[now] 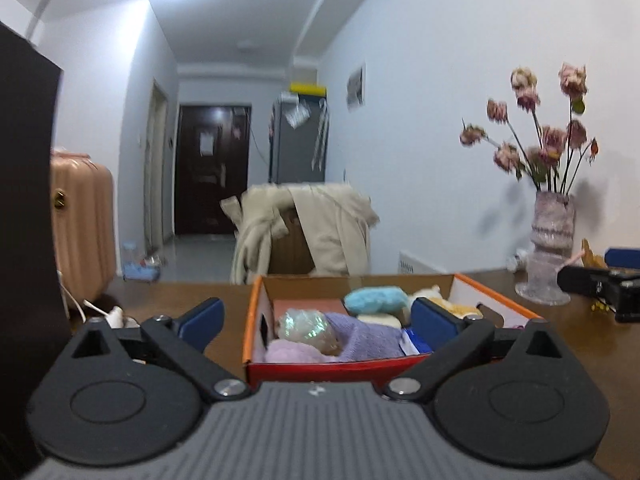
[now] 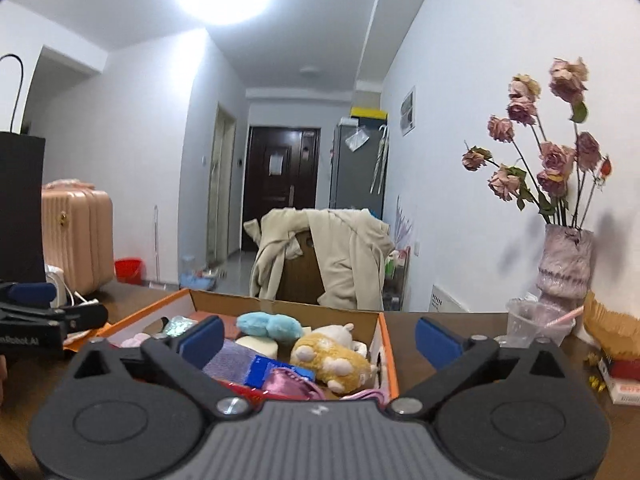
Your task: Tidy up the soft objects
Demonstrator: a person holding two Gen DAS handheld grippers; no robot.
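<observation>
An orange-and-red cardboard box (image 1: 253,320) stands on the brown table, filled with soft things. Inside lie a light blue plush (image 1: 374,298), a lilac cloth (image 1: 360,338), a pale pink fluffy piece (image 1: 292,352) and a shiny crinkled ball (image 1: 306,326). My left gripper (image 1: 316,316) stands open at the box's near side, nothing between its fingers. In the right wrist view the same box (image 2: 387,344) also holds a yellow plush animal (image 2: 332,360), a blue packet (image 2: 266,370) and pink satin (image 2: 288,386). My right gripper (image 2: 320,340) is open and empty there. The left gripper (image 2: 48,320) shows at its left.
A glass vase of dried roses (image 2: 564,264) and a plastic cup (image 2: 532,320) stand at the table's right by the wall. A chair draped with a beige coat (image 1: 320,232) sits behind the table. A pink suitcase (image 1: 80,220), a tall black object (image 1: 24,200) and a white cable (image 1: 100,312) are on the left.
</observation>
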